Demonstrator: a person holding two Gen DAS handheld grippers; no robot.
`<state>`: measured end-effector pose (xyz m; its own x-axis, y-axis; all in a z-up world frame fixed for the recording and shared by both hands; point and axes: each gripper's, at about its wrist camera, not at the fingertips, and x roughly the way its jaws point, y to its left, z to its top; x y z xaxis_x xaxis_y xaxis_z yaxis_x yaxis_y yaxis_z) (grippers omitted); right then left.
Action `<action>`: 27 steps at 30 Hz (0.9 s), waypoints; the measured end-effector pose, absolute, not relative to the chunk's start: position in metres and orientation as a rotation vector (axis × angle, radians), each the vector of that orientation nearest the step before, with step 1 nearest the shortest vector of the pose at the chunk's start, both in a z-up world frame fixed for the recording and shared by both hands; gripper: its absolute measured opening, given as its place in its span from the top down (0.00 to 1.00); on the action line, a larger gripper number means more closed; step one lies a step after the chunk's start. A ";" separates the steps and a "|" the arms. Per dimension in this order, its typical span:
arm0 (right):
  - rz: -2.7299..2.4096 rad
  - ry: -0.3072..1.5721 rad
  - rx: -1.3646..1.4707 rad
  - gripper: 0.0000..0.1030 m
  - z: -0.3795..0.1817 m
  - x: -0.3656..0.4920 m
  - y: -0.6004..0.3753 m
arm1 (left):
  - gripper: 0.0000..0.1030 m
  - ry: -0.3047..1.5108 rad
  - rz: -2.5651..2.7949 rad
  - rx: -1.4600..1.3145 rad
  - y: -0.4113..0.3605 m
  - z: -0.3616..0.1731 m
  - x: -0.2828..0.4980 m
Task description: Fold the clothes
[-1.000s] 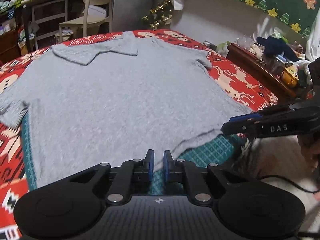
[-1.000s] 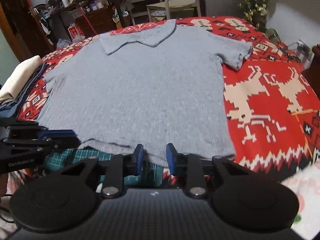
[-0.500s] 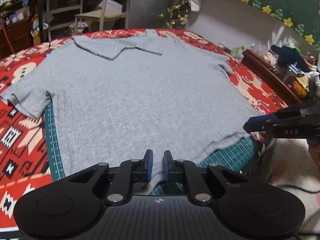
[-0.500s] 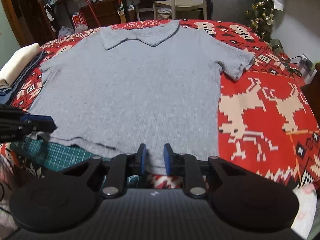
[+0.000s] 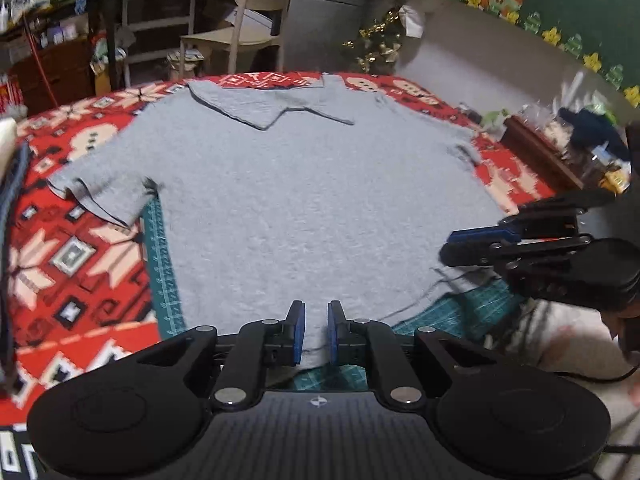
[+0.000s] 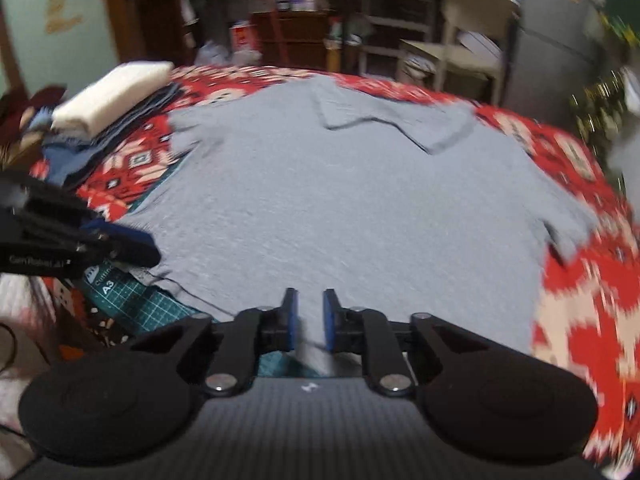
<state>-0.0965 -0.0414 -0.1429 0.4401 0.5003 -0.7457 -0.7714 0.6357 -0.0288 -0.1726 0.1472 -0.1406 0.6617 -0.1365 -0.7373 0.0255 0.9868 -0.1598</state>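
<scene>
A grey polo shirt [image 5: 312, 200] [image 6: 360, 220] lies flat on the table, collar [image 5: 272, 108] at the far end and hem nearest me. My left gripper [image 5: 316, 330] is shut on the hem, with grey cloth showing between its blue pads. It also shows at the left edge of the right wrist view [image 6: 132, 248]. My right gripper [image 6: 307, 320] holds the hem further right. Its jaws are closing, and a small ridge of grey cloth is pinched up between the pads. In the left wrist view the right gripper [image 5: 480, 244] is at the shirt's right hem corner.
A red patterned cloth [image 5: 80, 248] covers the table, with a green cutting mat [image 6: 132, 296] under the shirt. Folded clothes [image 6: 112, 96] are stacked at the far left. A chair [image 5: 248, 20] stands behind the table. A cluttered side table [image 5: 552, 152] is on the right.
The right gripper's jaws have narrowed onto the hem, and its view has rolled and shifted left. The left gripper has stayed shut while its view swung toward the shirt's middle.
</scene>
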 end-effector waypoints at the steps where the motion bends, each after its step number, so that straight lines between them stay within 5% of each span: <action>1: 0.823 0.765 -0.425 0.91 -0.146 -0.098 -0.034 | 0.90 0.850 -0.085 -0.128 0.147 -0.142 -0.173; 27: 0.819 0.850 -0.426 0.90 -0.154 -0.098 -0.035 | 0.90 0.899 -0.182 -0.081 0.138 -0.150 -0.170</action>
<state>-0.0979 -0.0346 -0.1541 0.3901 0.4619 -0.7965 -0.7790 0.6268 -0.0180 -0.1696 0.1383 -0.1499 0.6085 -0.1916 -0.7701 0.1237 0.9815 -0.1464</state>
